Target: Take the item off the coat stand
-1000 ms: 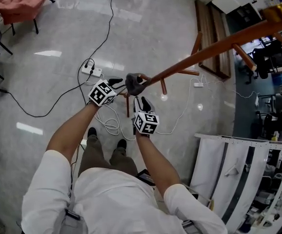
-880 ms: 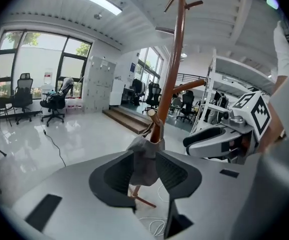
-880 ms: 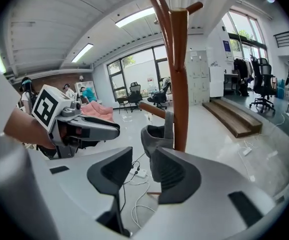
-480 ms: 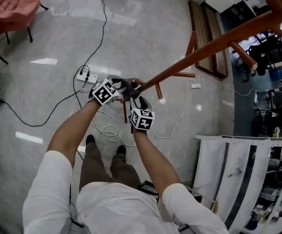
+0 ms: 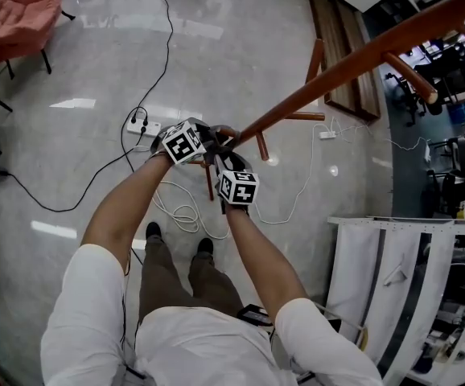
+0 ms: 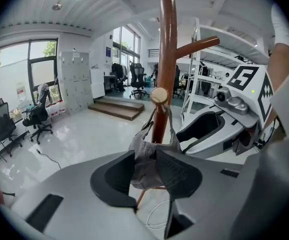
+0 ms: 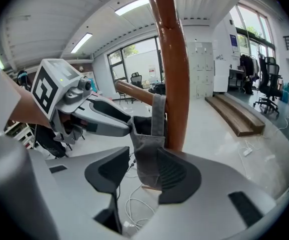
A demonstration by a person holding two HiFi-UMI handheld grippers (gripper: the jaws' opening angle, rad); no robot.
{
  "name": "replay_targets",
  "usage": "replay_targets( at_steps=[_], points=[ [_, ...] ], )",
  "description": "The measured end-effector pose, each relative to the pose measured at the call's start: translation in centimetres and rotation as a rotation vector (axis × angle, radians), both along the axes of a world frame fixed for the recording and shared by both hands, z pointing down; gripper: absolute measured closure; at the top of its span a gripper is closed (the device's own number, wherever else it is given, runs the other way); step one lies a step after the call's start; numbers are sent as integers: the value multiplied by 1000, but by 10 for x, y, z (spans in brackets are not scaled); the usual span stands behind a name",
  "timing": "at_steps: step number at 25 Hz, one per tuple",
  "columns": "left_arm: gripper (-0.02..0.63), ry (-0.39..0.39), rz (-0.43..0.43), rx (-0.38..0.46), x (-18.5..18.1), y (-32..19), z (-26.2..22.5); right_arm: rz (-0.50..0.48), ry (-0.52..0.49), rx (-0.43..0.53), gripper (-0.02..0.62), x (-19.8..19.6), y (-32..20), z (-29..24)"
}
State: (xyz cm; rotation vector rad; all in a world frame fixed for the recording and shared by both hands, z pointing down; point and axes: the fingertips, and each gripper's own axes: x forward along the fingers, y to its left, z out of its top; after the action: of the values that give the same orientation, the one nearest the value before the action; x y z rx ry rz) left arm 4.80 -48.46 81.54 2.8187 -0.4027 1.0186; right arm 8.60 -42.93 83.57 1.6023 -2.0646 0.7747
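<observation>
Polished grey floor fills the head view, with a white power strip and loose cables lying on it, a pink chair at the upper left and a white rack at the lower right. From near the person's hands, the brown wooden coat stand runs up to the top right corner of that view. A small grey bag hangs by its straps from a short peg low on the stand, close against the pole, and both tongs meet around it from different sides. The left tongs stand with their jaws wide apart. The bag's body fills the gap between them, and its fabric lies against both inner faces without looking squeezed. The right tongs have jaws that are opening. The bag hangs between them too, resting against the right-hand pad, with a clear gap to the other jaw. In the right gripper view, the left tongs reach in from the left and their tip meets the bag's far edge. In the left gripper view, the right tongs show just beyond the pole.
</observation>
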Motion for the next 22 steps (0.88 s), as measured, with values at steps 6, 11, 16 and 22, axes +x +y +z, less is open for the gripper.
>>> replay_targets(
  at_steps=[6,11,16,22],
  points=[
    [534,21,12,-26,6,7,-1,11,28,-5,499,4,-1,3],
    [545,54,11,-53,4,15,-7,35,23,16,557,7,1,-2],
    [546,76,5,-70,-2,20,-12,28,7,46,566,4,8,-7],
    [548,96,-17,-75,-13,20,-22,25,-9,67,568,-5,7,-20]
  ],
)
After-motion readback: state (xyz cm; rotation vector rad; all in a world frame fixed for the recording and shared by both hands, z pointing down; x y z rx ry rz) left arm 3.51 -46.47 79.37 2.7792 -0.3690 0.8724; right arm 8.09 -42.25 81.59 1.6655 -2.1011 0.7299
